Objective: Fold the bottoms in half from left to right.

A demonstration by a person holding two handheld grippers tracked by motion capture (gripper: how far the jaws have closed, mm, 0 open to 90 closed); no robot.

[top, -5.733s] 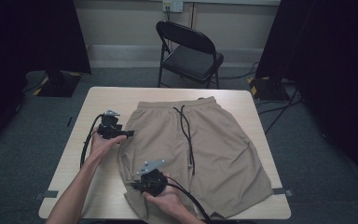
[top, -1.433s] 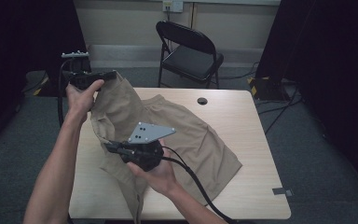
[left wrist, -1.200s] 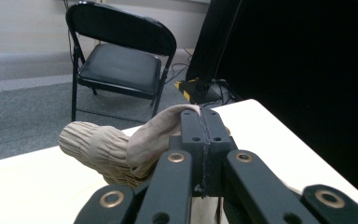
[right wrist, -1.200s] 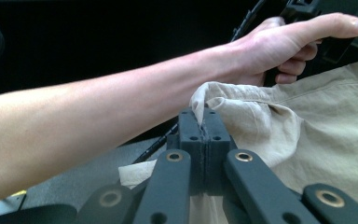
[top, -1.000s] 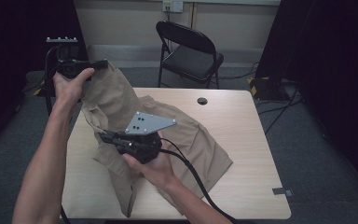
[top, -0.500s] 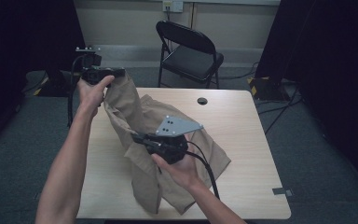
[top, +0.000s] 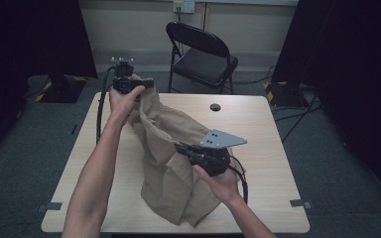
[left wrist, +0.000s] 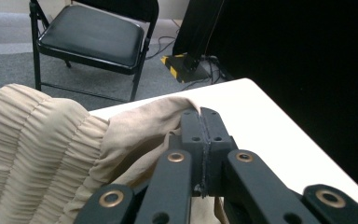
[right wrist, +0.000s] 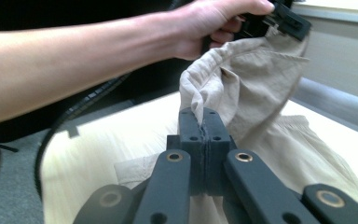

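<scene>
High view: A person at a pale wooden table point(top: 258, 124) lifts a pair of tan shorts point(top: 171, 163) with two hand-held grippers. The left gripper point(top: 146, 83) is raised over the table's far left corner, its jaws clamped on an upper edge of the cloth, a black cable looping down from it beside the forearm. The right gripper point(top: 181, 148), topped by a grey three-cornered plate, is held lower, over the middle of the table, and bites into the fabric's right side. The shorts hang between the two grips in a bunched drape, the lower part pooling on the table toward its near edge. A small dark round hole point(top: 215, 107) sits near the far edge. A black folding chair point(top: 201, 52) stands on the grey carpet beyond the table.

Left gripper view: The two black jaws are pressed together with a thin fold of tan cloth caught at their tips. The gathered elastic waistband point(left wrist: 32, 149) bulges at the left. The chair's seat and a bare table corner lie beyond.

Right gripper view: The jaws are closed tight on a pinched ridge of fabric. Above, the person's left hand point(right wrist: 214, 23) grips its gripper, from which the cloth hangs down.
</scene>
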